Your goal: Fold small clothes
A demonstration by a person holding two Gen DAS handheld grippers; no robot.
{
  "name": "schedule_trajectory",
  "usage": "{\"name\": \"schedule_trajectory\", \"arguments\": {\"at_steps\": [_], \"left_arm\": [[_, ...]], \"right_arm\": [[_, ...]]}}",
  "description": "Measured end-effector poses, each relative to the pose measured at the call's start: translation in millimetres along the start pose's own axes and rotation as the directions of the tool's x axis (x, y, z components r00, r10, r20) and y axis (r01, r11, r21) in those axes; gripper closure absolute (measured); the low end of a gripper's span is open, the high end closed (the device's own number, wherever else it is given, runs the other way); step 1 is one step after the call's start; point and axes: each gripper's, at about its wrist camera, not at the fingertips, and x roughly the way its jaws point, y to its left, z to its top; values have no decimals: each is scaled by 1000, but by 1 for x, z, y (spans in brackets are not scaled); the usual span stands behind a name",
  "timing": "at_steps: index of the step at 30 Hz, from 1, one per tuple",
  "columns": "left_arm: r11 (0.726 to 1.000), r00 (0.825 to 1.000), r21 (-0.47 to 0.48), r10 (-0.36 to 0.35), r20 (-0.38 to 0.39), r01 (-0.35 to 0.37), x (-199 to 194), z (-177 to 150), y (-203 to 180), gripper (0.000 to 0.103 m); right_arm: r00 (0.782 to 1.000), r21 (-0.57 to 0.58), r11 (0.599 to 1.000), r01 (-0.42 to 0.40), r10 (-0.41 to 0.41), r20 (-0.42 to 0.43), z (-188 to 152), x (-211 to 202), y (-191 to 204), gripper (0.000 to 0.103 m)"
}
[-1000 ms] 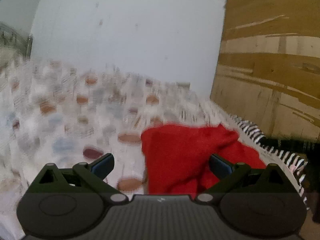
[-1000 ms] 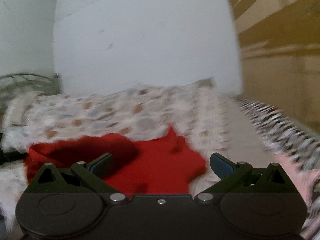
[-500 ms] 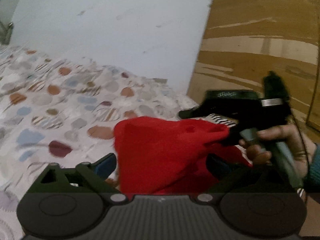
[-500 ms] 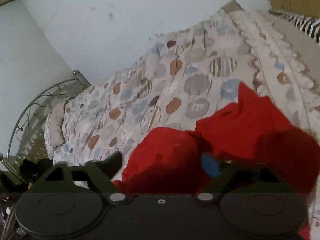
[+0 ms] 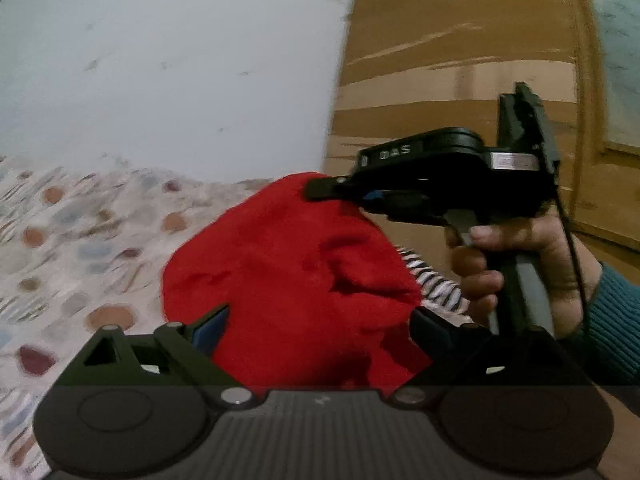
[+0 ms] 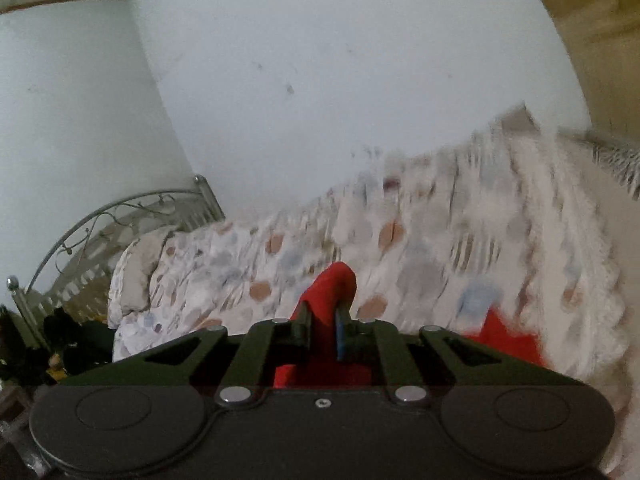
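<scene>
Red garment (image 5: 288, 264) hangs from the right gripper (image 6: 324, 330), clamped on its top edge, draping straight ahead between the wide-apart fingers of the left gripper (image 5: 316, 324).

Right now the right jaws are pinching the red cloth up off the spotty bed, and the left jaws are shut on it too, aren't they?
Not quite. The left gripper is open: in the left wrist view its jaws stand wide apart around the red cloth without pinching it. The rest holds: the right gripper is shut on the cloth, lifting it above the spotty bed.
</scene>
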Motion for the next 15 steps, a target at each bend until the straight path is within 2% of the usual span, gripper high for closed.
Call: {"name": "schedule_trajectory", "arguments": {"at_steps": [3,7,12,15], "left_arm": [[995,998,83,-59,-14,60,14,0,-28,7],[979,994,173,-97,-56,106,26,-15,-55,7],[950,992,290,-101,-82,120,22,-39,-73,7],[940,986,301,-132,-102,157,17,-46,-76,7]], "right_arm": [[999,-27,999,42,-41,36,9,-25,-14,92],[992,59,991,117,-120,43,0,-44,-58,92],[980,137,970,198,-197,-27,-38,-38,-104,92],[977,183,961,209,-200,-67,-58,-31,-119,92]]}}
